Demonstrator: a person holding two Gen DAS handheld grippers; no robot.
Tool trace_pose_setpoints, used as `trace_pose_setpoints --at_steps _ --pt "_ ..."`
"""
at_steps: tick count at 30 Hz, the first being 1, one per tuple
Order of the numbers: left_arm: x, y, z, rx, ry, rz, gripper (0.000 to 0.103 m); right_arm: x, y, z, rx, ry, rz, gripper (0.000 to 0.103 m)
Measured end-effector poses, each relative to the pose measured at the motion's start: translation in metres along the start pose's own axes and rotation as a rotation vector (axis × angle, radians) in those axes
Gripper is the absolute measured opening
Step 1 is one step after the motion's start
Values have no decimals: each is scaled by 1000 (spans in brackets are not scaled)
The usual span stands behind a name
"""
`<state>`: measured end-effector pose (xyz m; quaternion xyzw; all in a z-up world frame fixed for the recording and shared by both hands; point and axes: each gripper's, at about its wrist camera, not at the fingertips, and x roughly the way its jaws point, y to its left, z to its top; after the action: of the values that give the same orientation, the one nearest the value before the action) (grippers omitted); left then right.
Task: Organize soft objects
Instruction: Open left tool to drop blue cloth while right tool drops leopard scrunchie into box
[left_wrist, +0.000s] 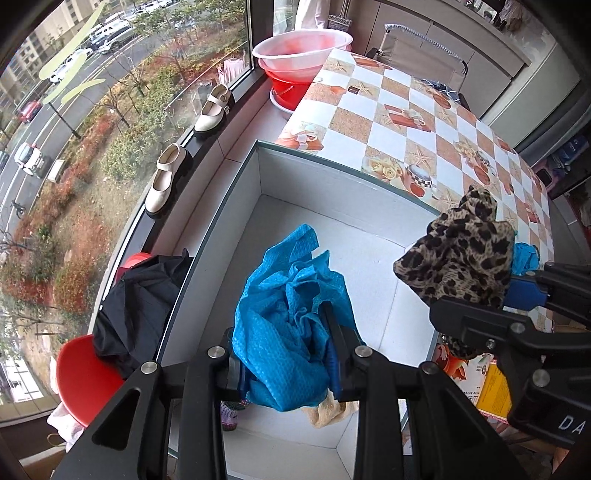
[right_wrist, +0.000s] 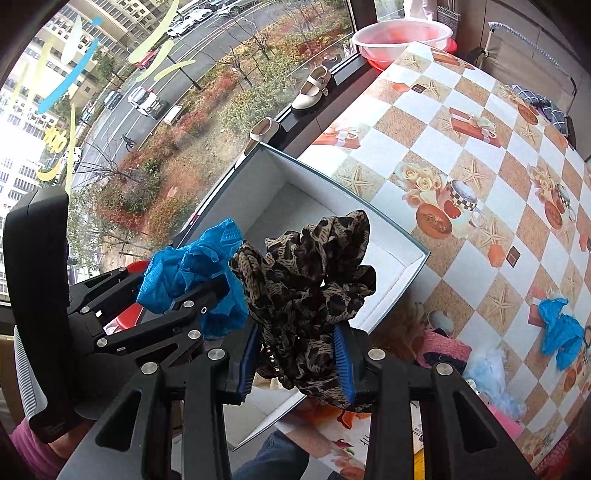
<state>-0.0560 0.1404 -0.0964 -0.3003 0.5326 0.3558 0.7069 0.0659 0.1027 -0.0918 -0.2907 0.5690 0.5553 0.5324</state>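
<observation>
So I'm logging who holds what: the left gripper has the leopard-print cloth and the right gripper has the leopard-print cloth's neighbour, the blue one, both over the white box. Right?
Swapped. The left gripper is shut on the blue cloth, as the left wrist view shows; the right gripper holds the leopard-print cloth. Both do hang over the white box.

Big window (left_wrist: 92, 147) w/ daylight — checkered tablecloth (left_wrist: 424, 122), shoes (left_wrist: 166, 179) on sill.
</observation>
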Motion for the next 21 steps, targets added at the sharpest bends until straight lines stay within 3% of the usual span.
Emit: trace_pose_setpoints --at_steps 21 --pt "20 -1 12 -5 55 5 33 25 -10 18 8 48 -20 37"
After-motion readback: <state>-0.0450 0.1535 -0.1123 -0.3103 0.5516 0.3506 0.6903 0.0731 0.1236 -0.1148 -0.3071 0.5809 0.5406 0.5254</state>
